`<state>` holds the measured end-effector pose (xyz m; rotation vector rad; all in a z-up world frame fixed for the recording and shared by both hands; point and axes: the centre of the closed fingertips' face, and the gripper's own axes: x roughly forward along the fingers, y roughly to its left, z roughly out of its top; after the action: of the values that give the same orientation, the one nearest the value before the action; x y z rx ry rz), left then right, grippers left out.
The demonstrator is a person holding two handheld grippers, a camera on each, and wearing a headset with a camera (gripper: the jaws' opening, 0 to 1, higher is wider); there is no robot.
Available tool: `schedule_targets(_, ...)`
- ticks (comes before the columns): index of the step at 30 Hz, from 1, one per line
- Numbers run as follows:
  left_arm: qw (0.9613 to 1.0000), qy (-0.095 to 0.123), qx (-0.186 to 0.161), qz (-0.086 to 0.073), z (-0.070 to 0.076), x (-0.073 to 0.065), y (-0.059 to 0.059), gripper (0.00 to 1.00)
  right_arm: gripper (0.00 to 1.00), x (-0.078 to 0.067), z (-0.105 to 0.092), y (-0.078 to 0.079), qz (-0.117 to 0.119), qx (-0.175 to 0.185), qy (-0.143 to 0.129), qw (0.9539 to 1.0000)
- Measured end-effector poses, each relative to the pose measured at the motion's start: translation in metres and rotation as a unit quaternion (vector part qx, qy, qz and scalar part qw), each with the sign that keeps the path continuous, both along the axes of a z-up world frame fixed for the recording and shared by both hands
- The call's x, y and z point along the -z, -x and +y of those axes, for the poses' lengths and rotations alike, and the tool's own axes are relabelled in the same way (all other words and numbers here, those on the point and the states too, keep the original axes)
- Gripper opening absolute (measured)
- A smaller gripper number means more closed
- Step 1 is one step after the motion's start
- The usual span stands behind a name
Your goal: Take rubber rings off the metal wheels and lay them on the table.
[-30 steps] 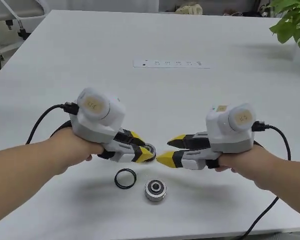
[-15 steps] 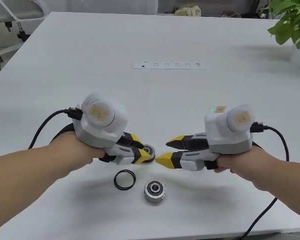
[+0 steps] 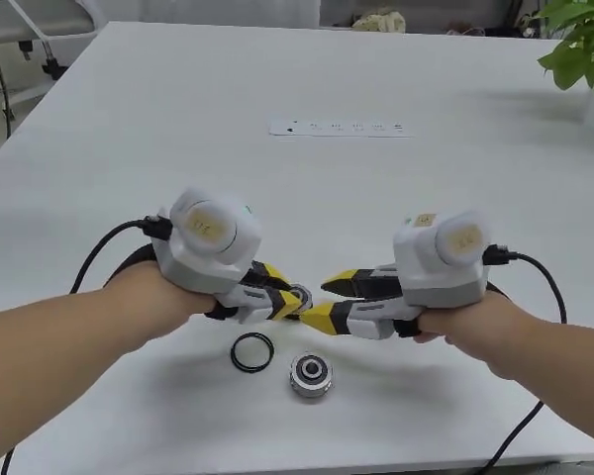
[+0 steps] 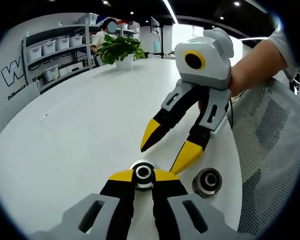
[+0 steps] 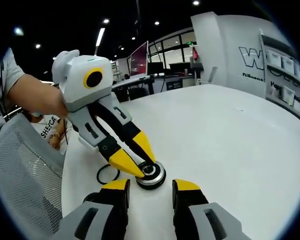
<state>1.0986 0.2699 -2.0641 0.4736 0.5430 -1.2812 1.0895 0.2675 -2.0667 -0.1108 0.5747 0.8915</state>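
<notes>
Silver round metal wheel, with a dark band at its rim, is clamped between the yellow tips of the left claw. It sits low over the white counter; whether it touches the surface cannot be told. The right claw faces that wheel from the opposite side, jaws spread moderately wide and holding nothing. Its tips are just beside the wheel's rim; contact cannot be confirmed. A loose black rubber ring lies flat on the counter near the held wheel, on the person's side of it. A second metal wheel, silver with a dark centre, lies flat just beside that ring. It is also on the person's side of the held wheel and apart from both claws. A long white power strip lies well beyond the held wheel, toward the counter's far side. A green leafy plant stands farther off still, at the far right corner.
</notes>
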Motion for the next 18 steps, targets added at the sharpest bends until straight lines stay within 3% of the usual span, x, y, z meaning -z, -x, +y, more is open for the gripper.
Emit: schedule_targets(18, 1.0000, -0.001, -0.004, 0.000, 0.002, -0.002, -0.001, 0.07, 0.30, 0.010, 0.011, -0.009, -0.009, 0.001, 0.019, 0.9998)
